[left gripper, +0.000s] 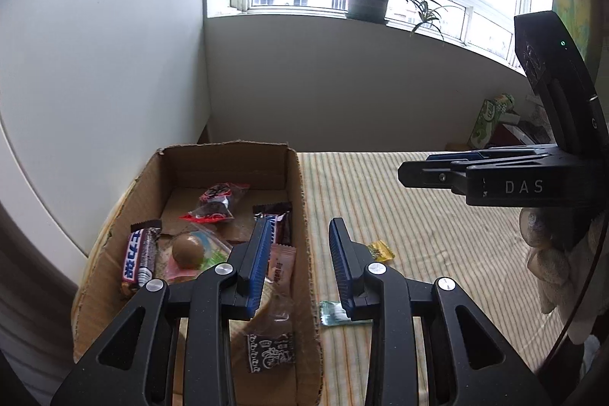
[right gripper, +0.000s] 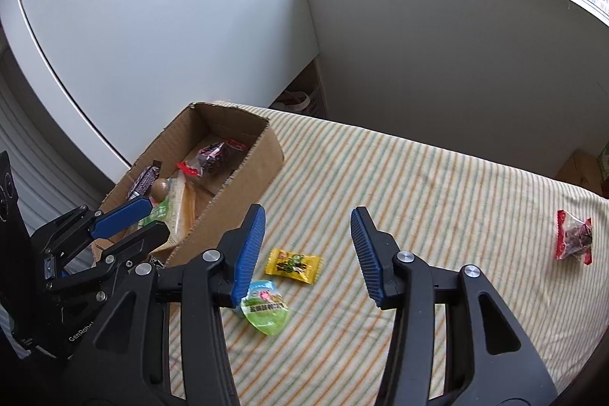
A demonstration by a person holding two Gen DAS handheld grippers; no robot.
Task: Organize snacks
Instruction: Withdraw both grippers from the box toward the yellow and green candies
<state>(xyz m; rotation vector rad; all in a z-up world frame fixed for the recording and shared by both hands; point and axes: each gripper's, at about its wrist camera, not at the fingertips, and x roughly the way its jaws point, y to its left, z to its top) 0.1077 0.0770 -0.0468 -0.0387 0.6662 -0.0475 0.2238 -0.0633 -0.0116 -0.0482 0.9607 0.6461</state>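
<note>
Your box (left gripper: 293, 177) at left of frame is plain brown cardboard — matt, with torn, ragged rims and corrugation showing along the edges. The cloth (right gripper: 418, 177) under it is striped woven fabric, soft, faintly wrinkled. Wrappers are glossy plastic film: the yellow candy (right gripper: 293, 265), the green-lidded jelly cup (right gripper: 264, 307), the clear red-edged packet (right gripper: 574, 234) at far right. Your left gripper (left gripper: 300, 259) and right gripper (right gripper: 308, 246) show matt black moulded plastic, ribbed blue pads (right gripper: 249, 250), bright metal pivot pins. A knit glove (left gripper: 548, 273) at right edge looks coarse.
</note>
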